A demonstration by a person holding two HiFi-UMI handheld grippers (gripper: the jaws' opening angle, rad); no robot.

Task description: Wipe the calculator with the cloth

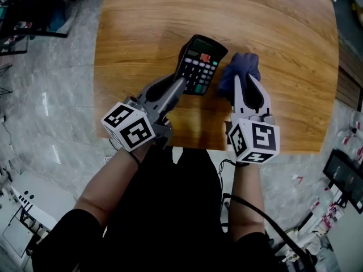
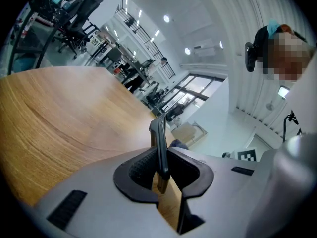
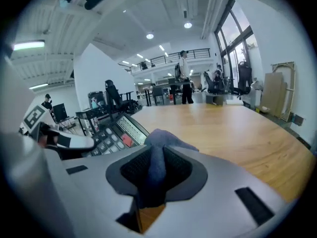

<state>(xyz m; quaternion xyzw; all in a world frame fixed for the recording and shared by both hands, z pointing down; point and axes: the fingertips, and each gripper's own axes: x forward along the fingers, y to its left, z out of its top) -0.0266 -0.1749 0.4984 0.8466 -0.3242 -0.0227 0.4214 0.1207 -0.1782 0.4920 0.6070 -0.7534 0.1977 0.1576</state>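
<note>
A black calculator (image 1: 199,64) with grey keys and one red key is tilted up off the wooden table (image 1: 142,27). My left gripper (image 1: 180,83) is shut on its near edge. In the left gripper view the calculator (image 2: 159,143) stands edge-on between the dark pads of the left gripper (image 2: 163,168). A blue cloth (image 1: 241,67) is bunched just right of the calculator, with my right gripper (image 1: 244,79) shut on it. In the right gripper view the cloth (image 3: 158,152) is pinched in the right gripper (image 3: 156,171), and the calculator (image 3: 116,133) lies just to its left.
The table's near edge (image 1: 198,147) runs just behind both grippers, close to the person's body. Bare wood stretches beyond the calculator to the far edge. Marble floor with boxes and gear (image 1: 22,21) lies left, and more equipment (image 1: 346,180) sits right.
</note>
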